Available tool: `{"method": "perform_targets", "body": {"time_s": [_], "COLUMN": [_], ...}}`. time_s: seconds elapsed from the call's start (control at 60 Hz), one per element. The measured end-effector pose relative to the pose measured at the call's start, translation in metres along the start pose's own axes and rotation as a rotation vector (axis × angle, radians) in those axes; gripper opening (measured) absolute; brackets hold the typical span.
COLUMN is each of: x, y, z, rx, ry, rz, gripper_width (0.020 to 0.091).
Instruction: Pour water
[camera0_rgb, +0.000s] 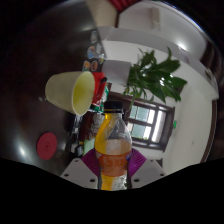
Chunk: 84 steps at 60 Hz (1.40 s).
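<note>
White surface (185, 60) carries a leafy green plant (155, 77) beyond the work area. The gripper (112, 170) is closed on a plastic bottle (113, 145) holding orange liquid, tilted toward a yellow cup (72, 92) just ahead. Judged step: approach to pour. Next move requires aligning the bottle mouth over the cup rim, then tilting further.

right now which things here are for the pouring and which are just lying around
For the job: clear plastic bottle of orange liquid, standing between the gripper fingers; pale yellow cup, tipped on its side.
Lying about: green leafy plant; flat red round lid.
</note>
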<state>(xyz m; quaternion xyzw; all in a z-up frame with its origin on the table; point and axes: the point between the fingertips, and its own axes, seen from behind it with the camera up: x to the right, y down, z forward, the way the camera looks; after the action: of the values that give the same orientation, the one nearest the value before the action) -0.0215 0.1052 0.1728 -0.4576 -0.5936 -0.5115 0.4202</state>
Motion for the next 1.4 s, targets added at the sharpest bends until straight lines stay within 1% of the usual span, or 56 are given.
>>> {"method": "perform_targets", "body": {"time_s": [0.083, 0.25, 0.333, 0.4, 0.5, 0.65, 0.717, 0.767, 0.8, 0.817, 0.867, 0.883, 0.917, 1.0, 1.017, 1.067, 1.133, 1.15, 1.167, 1.25, 1.267, 1.35, 1.4], "x": [-0.003, -0.002, -0.003, -0.005, -0.001, 0.016, 0.030, 0.036, 0.045, 0.048, 0.052, 0.050, 0.054, 0.059, 0.055, 0.050, 0.043, 0.039, 0.036, 0.023, 0.024, 0.005, -0.005], "y": [-0.006, -0.019, -0.020, -0.021, -0.021, -0.014, -0.006, -0.001, 0.009, 0.011, 0.016, 0.011, 0.020, 0.032, 0.026, 0.037, 0.036, 0.030, 0.037, 0.041, 0.033, 0.040, 0.034], "z": [0.010, 0.022, 0.024, 0.024, 0.021, 0.009, 0.002, -0.003, -0.003, -0.003, -0.004, -0.006, -0.008, -0.007, -0.008, -0.005, -0.004, -0.003, -0.001, 0.002, 0.003, 0.011, 0.015], "rx": [-0.016, -0.046, -0.059, -0.056, -0.049, -0.007, 0.018, 0.010, 0.028, 0.034, 0.053, 0.048, 0.073, 0.100, 0.096, 0.125, 0.155, 0.160, 0.177, 0.210, 0.204, 0.206, 0.213], "ry": [0.003, 0.047, 0.045, 0.036, 0.055, 0.044, 0.022, 0.027, 0.020, 0.018, -0.003, -0.002, -0.022, -0.052, -0.059, -0.097, -0.144, -0.147, -0.157, -0.177, -0.172, -0.171, -0.178], "rz": [-0.163, -0.406, -0.437, -0.443, -0.395, -0.040, 0.171, 0.332, 0.442, 0.497, 0.668, 0.728, 0.843, 1.127, 1.183, 1.342, 1.519, 1.556, 1.589, 1.694, 1.705, 1.731, 1.750], "gripper_width": [0.0328, 0.0331, 0.0329, 0.0329, 0.0335, 0.0329, 0.0328, 0.0327, 0.0328, 0.0347, 0.0344, 0.0344, 0.0346, 0.0343, 0.0343, 0.0345, 0.0345, 0.0346, 0.0344, 0.0345, 0.0344, 0.0345, 0.0343]}}
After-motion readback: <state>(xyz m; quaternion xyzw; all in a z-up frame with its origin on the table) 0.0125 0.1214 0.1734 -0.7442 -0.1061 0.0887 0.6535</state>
